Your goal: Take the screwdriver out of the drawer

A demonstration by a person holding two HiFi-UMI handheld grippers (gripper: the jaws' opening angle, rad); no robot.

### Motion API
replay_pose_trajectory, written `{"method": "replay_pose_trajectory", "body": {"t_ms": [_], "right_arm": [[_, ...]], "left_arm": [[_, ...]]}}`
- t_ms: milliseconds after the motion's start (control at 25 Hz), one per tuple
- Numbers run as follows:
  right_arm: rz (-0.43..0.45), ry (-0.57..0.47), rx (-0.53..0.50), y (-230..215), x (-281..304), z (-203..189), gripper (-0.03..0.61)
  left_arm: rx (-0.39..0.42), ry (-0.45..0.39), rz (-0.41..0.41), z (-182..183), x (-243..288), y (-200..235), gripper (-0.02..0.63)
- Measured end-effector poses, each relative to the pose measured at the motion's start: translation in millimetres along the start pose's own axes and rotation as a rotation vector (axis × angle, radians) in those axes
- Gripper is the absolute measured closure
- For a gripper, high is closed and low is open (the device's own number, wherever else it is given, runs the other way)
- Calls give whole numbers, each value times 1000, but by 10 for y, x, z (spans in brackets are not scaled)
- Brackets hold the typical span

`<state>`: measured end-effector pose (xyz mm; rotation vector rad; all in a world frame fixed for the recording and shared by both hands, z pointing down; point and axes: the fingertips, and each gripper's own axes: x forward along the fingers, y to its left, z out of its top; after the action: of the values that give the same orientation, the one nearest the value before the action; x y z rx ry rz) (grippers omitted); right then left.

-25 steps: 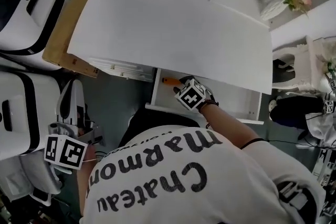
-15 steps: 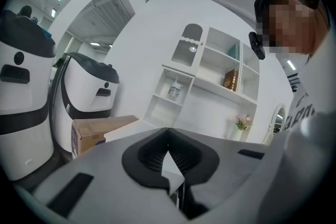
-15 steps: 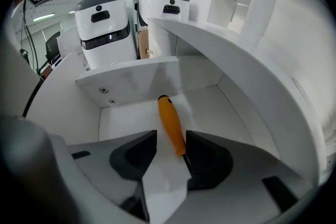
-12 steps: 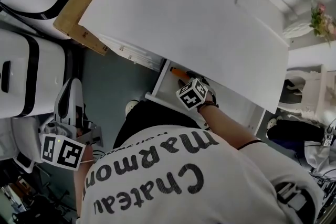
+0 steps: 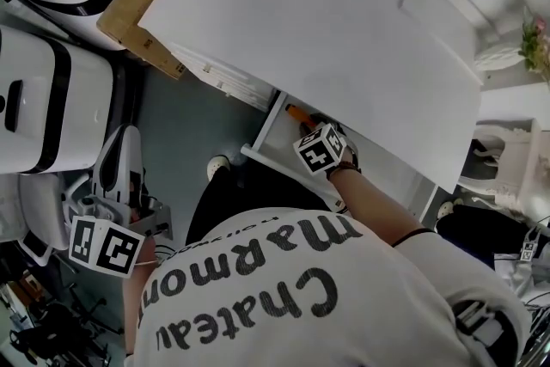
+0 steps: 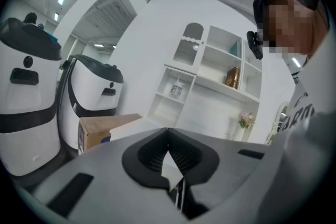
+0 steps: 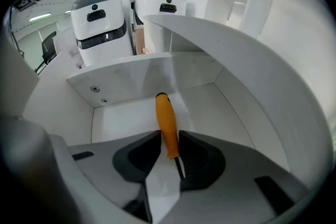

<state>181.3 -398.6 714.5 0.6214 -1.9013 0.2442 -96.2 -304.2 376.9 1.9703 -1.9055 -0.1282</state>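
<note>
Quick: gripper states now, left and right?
Left gripper: shut, empty.
Right gripper: jaws have just been closing, now gripping the screwdriver in the drawer.

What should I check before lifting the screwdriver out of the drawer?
1. The screwdriver is between the right gripper jaws: ok; they have just been closing on its orange handle.
2. The pads touch the handle on both sides: ok, as it looks.
3. Grip firm enough to lift: cannot tell.
4. The drawer is open: ok.
5. Straight-up path: not ok; the tabletop overhangs, so draw back first.
6. The left gripper is clear: ok; shut, empty, away from the drawer.
</note>
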Motion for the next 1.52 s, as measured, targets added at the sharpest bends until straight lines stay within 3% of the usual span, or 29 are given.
{"method": "replay_pose_trajectory", "body": {"t_ms": [240,640,1080,1360,1520], "right_arm": [[11,13,28,-6,6,-11,465],[46,124,69,121,-73,-89,494],[55,175,15,285,-461,-29,495],[12,92,39,383,-900,207,495],[-32,-9,102,465,-1230,386,495]], "left_arm": [[-21,-9,13,-52,-105,56,591],[-31,-60,-1,85,-385,174,591],[-54,-93,-10,179,-987,523,591],[-66,-114,-93,165,-1122,502,591],[-64,-121,-165,164,-1178,409,591]]}}
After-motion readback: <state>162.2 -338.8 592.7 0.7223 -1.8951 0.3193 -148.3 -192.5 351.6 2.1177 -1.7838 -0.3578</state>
